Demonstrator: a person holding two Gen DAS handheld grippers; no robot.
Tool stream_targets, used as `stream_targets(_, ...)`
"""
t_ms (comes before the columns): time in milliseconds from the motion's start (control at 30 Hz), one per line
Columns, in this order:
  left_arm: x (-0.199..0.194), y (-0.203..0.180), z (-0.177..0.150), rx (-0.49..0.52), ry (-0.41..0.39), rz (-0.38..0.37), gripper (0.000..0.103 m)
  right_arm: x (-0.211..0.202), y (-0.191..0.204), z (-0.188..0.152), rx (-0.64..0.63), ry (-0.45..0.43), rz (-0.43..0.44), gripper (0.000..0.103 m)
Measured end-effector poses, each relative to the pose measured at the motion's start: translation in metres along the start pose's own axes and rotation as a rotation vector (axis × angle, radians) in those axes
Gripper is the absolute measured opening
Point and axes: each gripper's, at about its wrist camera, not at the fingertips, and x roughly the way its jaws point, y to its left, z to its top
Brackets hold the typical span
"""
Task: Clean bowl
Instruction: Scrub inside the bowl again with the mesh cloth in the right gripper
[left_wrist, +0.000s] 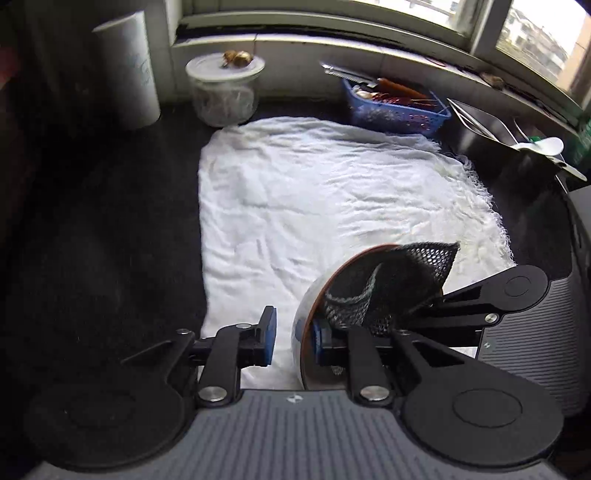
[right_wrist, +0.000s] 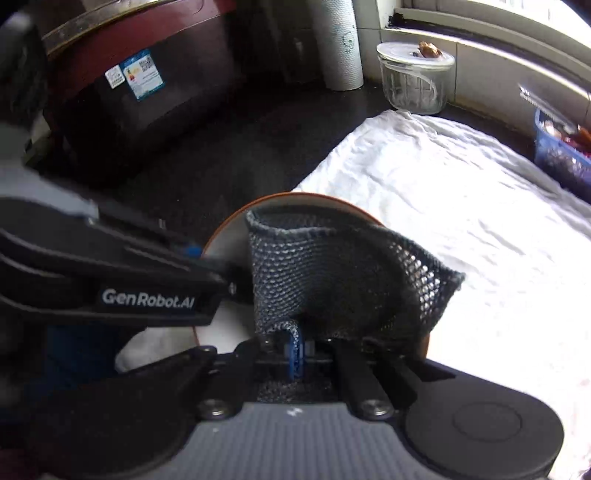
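Left wrist view: the left gripper (left_wrist: 293, 341) stands with its jaws parted, one blue pad inside the bowl (left_wrist: 325, 295) at the wall and the other clear of the outer wall, so the rim sits between them without a visible squeeze. The right gripper (right_wrist: 298, 349) is clenched on a dark mesh scrubbing cloth (right_wrist: 332, 273), which bunches up from the closed pads and reaches into the bowl's cavity. The bowl is tipped on edge, its brown-rimmed mouth facing the right gripper and slightly upward, its axis lying near level across the work area; it is held over the near edge of the white towel (left_wrist: 332, 192) spread on the dark counter (left_wrist: 110, 221). In judgement, the step in hand is the scrubbing of the inner surface. The next move calls for a firmer grip by the left gripper on the rim, then sweeping strokes of the cloth round the inside wall. Beyond stand a lidded glass jar (left_wrist: 224, 90), a paper roll (left_wrist: 127, 66) and a blue basket (left_wrist: 397, 109) of utensils.
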Motion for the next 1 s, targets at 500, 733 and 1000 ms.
stream_targets(500,0.013,0.042,-0.045,-0.495,0.072,-0.119,0.009,0.000,-0.003,-0.003,0.158,-0.012,0.097,0.003)
stream_targets(733,-0.005,0.001,-0.006,0.038,0.007,0.048,0.024,-0.002,0.002,-0.001,0.052,0.000,0.042,0.003)
stream_targets(1000,0.009,0.016,-0.017,-0.110,0.023,-0.084,0.009,-0.007,0.007,-0.003,-0.063,0.018,-0.018,0.003)
